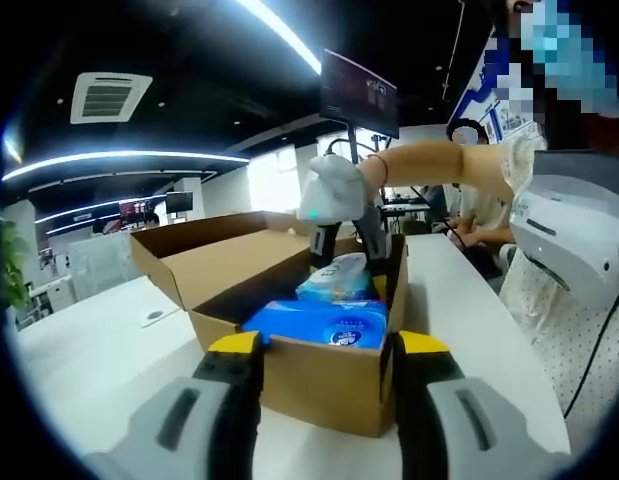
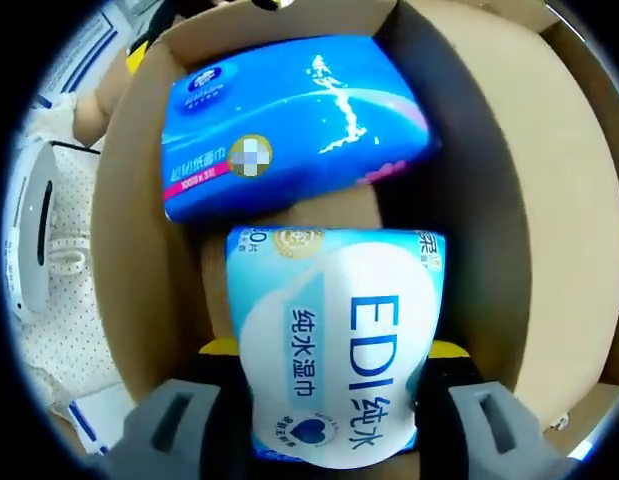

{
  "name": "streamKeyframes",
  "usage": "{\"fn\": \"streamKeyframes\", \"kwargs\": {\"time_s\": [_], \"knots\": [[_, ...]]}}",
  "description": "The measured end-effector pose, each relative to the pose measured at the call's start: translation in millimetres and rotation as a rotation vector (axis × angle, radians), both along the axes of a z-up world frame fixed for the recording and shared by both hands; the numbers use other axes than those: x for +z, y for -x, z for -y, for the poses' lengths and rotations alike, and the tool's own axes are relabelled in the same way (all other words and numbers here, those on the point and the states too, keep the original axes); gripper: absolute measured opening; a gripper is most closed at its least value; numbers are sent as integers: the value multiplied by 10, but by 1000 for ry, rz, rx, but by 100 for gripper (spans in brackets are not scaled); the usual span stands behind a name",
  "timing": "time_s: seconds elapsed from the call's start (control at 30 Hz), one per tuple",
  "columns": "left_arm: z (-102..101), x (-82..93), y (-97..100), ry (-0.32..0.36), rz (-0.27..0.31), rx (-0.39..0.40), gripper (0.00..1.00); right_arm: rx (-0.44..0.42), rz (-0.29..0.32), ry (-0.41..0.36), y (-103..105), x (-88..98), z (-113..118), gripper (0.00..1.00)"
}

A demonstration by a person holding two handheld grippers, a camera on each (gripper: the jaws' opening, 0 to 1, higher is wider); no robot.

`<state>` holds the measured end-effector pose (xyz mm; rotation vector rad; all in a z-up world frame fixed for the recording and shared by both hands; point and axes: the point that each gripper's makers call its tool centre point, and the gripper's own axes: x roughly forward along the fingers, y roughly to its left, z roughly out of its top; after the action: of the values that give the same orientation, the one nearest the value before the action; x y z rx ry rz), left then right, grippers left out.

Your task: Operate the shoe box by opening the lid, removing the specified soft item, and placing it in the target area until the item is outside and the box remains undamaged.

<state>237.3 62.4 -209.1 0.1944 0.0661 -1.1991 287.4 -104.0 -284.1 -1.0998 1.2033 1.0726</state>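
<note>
Shoe box (image 1: 319,375) sits on a white table (image 1: 99,350), lid (image 1: 224,255) folded back and open. Inside, seen from the left gripper view: a dark blue tissue pack (image 1: 324,322) at the near end, and beyond it a pale wet-wipe pack (image 1: 337,276). The left gripper (image 1: 329,350) is released — its yellow-tipped jaws stand apart, one on either side of the box's near wall, gripping nothing. The right gripper (image 1: 347,240) reaches down into the far end of the box, a person's bare forearm (image 1: 439,165) behind it. Right gripper view, looking down into the box: the wet-wipe pack (image 2: 334,345) lies between this gripper's (image 2: 334,350) jaws, which press against its two sides — clenched on the pack. The blue tissue pack (image 2: 289,125) lies just beyond it on the cardboard floor. The wet-wipe pack is inside the box.
</note>
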Motion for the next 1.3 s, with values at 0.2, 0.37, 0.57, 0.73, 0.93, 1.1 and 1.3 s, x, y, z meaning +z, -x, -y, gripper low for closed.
{"fn": "streamKeyframes", "kwargs": {"time_s": [0.2,0.37,0.57,0.73,0.93,1.1,1.3], "knots": [[-3,2,-5,2,1,-2,53,2,-3,-7,37,97,-15,65],[-6,3,-6,3,1,-4,53,-47,23,-30,-14,233,-70,65],[-10,3,-7,4,1,-5,53,-26,49,-10,1,428,-80,65],[-14,4,-9,6,2,-7,53,-48,68,-14,-11,599,-43,65],[-17,5,-11,9,2,-10,53,-74,96,-29,-15,763,14,65],[-19,4,-16,12,4,-13,53,-83,113,-27,9,887,71,65],[-21,6,-15,14,6,-17,52,-109,118,-33,23,1057,144,65]]}}
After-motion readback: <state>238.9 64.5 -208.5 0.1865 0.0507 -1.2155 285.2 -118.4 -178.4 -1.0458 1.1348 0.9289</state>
